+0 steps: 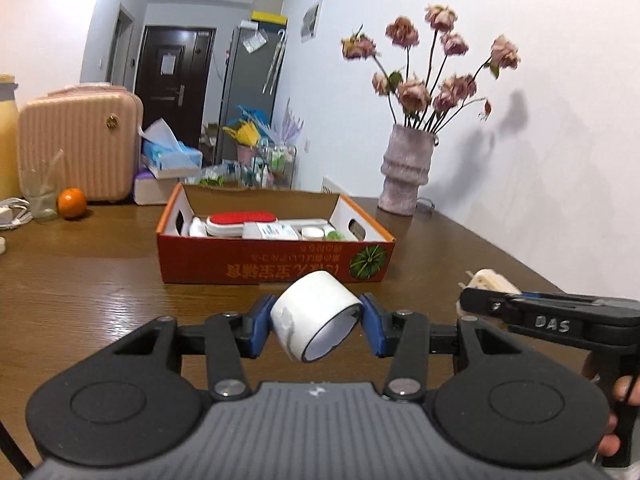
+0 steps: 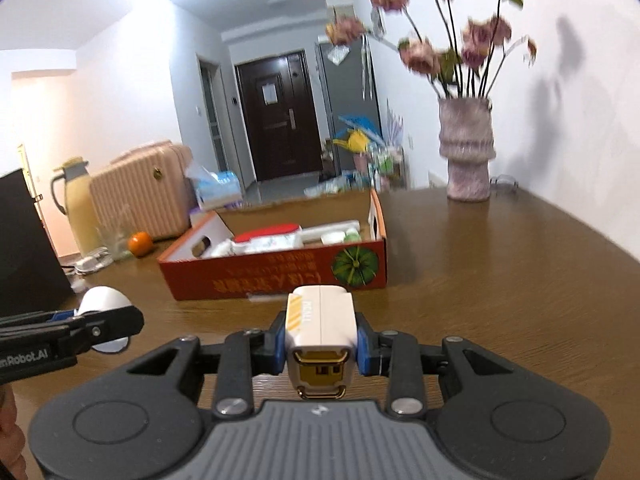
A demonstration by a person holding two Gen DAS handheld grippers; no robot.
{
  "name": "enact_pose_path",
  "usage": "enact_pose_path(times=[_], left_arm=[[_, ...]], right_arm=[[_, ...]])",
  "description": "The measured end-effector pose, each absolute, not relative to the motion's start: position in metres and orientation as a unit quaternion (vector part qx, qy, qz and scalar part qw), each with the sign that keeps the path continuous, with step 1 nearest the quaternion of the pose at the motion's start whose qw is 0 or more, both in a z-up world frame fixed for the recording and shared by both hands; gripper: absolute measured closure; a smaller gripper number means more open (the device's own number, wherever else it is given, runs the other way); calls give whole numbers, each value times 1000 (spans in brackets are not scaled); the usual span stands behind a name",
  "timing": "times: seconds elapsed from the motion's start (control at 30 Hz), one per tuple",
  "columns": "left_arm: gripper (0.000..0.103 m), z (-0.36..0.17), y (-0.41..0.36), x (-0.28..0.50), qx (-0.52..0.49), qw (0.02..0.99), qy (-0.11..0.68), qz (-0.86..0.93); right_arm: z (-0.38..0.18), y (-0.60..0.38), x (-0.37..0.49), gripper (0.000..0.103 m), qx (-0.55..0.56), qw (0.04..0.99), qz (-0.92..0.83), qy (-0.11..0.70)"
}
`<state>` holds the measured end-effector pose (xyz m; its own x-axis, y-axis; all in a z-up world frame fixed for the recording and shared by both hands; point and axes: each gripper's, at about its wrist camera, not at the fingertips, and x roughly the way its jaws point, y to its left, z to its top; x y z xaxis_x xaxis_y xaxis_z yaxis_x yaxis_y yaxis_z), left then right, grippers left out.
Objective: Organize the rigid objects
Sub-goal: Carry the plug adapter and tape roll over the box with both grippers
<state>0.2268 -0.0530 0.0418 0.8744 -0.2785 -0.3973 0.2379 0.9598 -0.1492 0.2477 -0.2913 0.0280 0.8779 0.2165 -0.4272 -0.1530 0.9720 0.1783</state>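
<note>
Two handheld claws hover low over a brown wooden tabletop (image 1: 100, 280), each already carrying something, both facing an open red cardboard box (image 1: 276, 264) a little way ahead.

The left claw (image 1: 318, 330) pinches a roll of white tape (image 1: 316, 316) between its blue pads (image 1: 256, 328), pressing on the roll's curved outer wall, with the open core tilted toward the camera. The tape looks light and stiff enough to resist a squeeze, but its round, smooth side could twist or roll out of a two-point hold; gripping across the flat faces would probably be steadier.

The right claw (image 2: 320, 344) pinches a small white block (image 2: 320, 320) with yellow stripes and a gold metal fitting on its near end, apparently a charger or plug. The pads press its flat sides, a sound hold. It looks hard, compact and somewhat heavier than the tape, with a glossy, possibly slippery shell.

The box already holds a red-topped brush (image 1: 242, 219), white tubes and small jars, leaving limited room. Both held things seem sturdy enough to be set down without special gentleness.

Behind stand a vase (image 1: 406, 168) of dried roses, an orange (image 1: 72, 203) and a pink suitcase (image 1: 80, 144).
</note>
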Motion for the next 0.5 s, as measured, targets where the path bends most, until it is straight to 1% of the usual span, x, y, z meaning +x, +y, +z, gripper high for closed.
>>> enact_pose_path(times=[0.27,0.5], left_arm=[[56,59,-47,196,-46,973,180,-135],[56,63,-48,209,-40,975,172,-136]], right_arm=[[52,-287,201,72,65,974,100,193],[56,-286,206,72,54,975,100,191]])
